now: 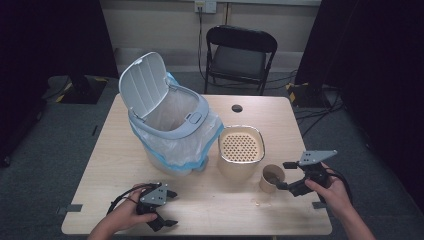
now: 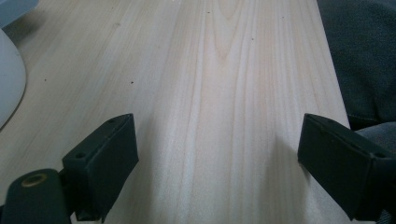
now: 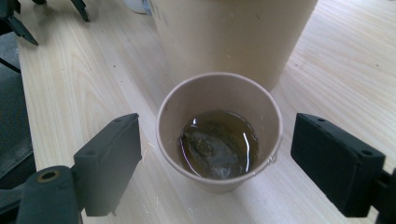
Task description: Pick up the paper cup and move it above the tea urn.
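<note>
A brown paper cup (image 1: pixel 272 178) stands near the table's right front, holding dark tea and a soaked tea bag (image 3: pixel 205 147). My right gripper (image 1: pixel 284 175) is just right of it and open. In the right gripper view the cup (image 3: pixel 219 107) sits between the two black jaws, with a gap on each side and neither pad touching it. My left gripper (image 1: pixel 171 207) rests at the front left of the table, open. Its jaws (image 2: pixel 217 140) stand wide over bare wood with nothing between them.
A beige container (image 1: pixel 241 150) with a perforated strainer top stands right behind the cup. A grey-white waste bin (image 1: pixel 165 120) with a plastic liner and raised lid stands left of it. A black folding chair (image 1: pixel 240 55) is beyond the table (image 1: pixel 215 210).
</note>
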A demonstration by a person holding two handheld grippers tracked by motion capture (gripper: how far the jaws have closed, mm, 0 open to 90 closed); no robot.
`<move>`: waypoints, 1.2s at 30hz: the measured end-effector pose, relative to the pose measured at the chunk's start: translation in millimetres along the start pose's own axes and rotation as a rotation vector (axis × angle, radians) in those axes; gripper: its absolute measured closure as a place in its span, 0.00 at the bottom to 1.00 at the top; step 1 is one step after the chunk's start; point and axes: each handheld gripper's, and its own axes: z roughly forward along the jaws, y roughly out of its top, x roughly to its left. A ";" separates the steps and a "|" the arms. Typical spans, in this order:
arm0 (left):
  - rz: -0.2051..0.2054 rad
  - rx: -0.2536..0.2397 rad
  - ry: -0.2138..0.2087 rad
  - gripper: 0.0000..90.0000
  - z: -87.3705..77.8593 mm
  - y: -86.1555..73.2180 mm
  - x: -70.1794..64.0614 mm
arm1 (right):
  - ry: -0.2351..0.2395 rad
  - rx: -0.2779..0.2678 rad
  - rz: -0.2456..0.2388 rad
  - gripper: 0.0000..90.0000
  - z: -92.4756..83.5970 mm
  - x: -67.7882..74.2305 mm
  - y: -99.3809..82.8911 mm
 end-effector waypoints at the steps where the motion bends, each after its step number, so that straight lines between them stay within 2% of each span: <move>1: 0.000 0.000 0.000 0.13 0.0 0.0 0.0 | -0.001 -0.005 -0.002 0.17 -0.2 -0.2 -1.3; 7: 0.000 0.000 0.000 0.13 0.0 0.0 0.0 | 0.011 -0.009 -0.010 0.17 -0.1 0.1 -8.3; 14: -0.001 0.000 0.000 0.13 0.0 0.0 0.0 | 0.004 0.003 -0.020 0.17 2.0 0.0 -13.4; 21: 0.000 0.000 0.000 0.13 0.0 0.0 0.0 | 0.010 0.006 -0.022 0.16 8.6 -1.4 -19.2; 36: 0.000 0.000 -0.001 0.13 0.0 0.0 0.0 | 0.042 -0.025 0.012 0.16 26.0 -4.4 -30.9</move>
